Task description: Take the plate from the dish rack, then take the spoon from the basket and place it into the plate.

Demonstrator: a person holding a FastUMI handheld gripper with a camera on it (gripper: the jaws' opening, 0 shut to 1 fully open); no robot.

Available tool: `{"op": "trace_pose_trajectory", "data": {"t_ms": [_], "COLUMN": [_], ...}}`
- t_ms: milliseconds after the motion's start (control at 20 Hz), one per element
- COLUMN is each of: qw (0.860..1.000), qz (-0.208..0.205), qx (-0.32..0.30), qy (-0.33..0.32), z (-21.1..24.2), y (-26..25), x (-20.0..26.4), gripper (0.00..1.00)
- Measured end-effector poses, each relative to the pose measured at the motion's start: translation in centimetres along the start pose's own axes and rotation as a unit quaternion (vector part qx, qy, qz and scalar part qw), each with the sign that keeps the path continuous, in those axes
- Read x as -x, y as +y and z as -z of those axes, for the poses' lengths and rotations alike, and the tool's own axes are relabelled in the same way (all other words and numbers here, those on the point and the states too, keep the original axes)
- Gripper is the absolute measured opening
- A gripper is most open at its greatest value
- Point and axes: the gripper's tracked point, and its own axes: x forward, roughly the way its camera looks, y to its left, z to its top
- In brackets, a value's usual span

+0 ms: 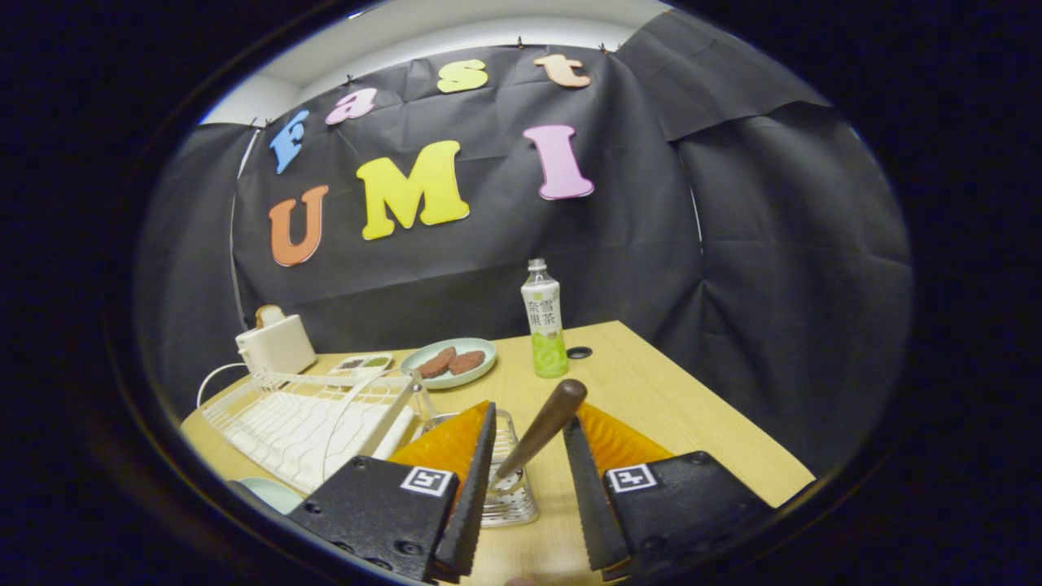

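The hand-held gripper [529, 456] is hovering over a pale wooden table [676, 407] with its 2 fingers spread to a moderate gap. A brown wooden-handled spoon [544, 425] is standing tilted in that gap, its handle leaning up and away toward the right finger. Neither finger is visibly pressing on it, so the jaws are standing open around the handle rather than clamping it. The spoon's lower end is sitting inside a perforated silver metal basket [509, 488], which is standing on the table just ahead of the fingers and is partly hidden behind the left finger.

To the left of the basket a white wire dish rack [309, 415] is lying on the table. A pale green round plate [273, 492] is peeking out beside the near corner of the rack, next to the left finger, resting on the table outside the rack.

Beyond the rack a cream-coloured toaster [275, 343] is sitting near the black cloth wall. A second light green plate holding 2 reddish-brown patties [450, 360] is resting further back, with a small tray of seasonings [362, 363] just left of it. A clear plastic bottle with a green and white label [545, 321] is standing upright to the right of that plate.
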Motion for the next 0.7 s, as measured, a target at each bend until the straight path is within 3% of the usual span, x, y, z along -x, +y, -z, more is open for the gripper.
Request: {"op": "trace_pose_trajectory", "data": {"t_ms": [300,500,700], "qw": [0.999,1.0,0.999], "qz": [-0.022,-0.021,-0.012], "qx": [-0.03,-0.019,-0.004], "qy": [0.005,-0.002,-0.035], "z": [-1.0,-2.1,-4.8], "y": [1.4,1.9,2.4], "x": [0.4,1.1,3.0], "gripper": [0.24,0.15,0.12]}}
